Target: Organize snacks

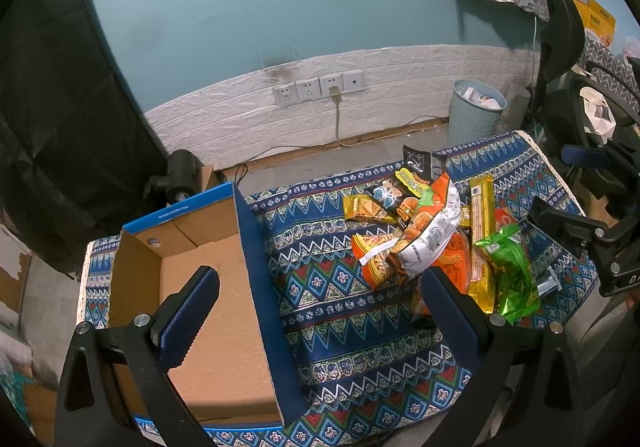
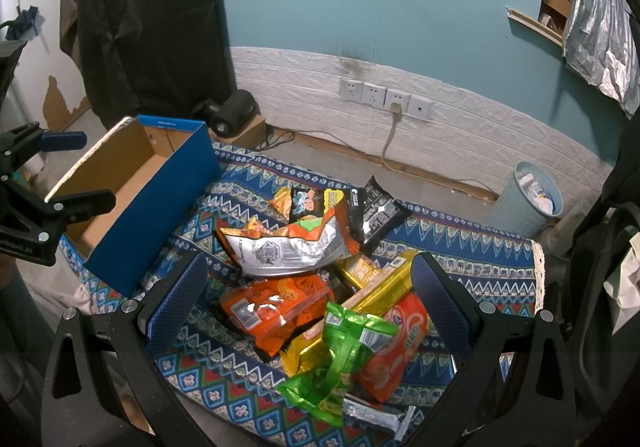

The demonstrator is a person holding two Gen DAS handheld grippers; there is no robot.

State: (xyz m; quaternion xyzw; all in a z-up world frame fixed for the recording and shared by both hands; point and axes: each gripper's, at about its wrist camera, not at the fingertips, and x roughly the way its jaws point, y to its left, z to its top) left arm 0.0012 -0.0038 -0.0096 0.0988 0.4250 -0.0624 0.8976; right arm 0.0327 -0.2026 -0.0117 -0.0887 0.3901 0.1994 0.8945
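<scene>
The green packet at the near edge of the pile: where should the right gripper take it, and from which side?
Take the green packet by its crinkled upper edge, coming down from above with the open right gripper. It lies on top of the pile, so that raised edge is free; its lower end lies close to the silver wrapper.

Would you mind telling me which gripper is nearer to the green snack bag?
Right. The right gripper hovers directly over the green snack bag; the left gripper sits off beside the cardboard box.

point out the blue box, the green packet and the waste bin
blue box [image 2: 160, 199], right wrist view, its blue outer side wall
green packet [image 2: 340, 331], right wrist view, its upper crinkled part
waste bin [image 1: 472, 115], left wrist view, its ribbed side
</scene>
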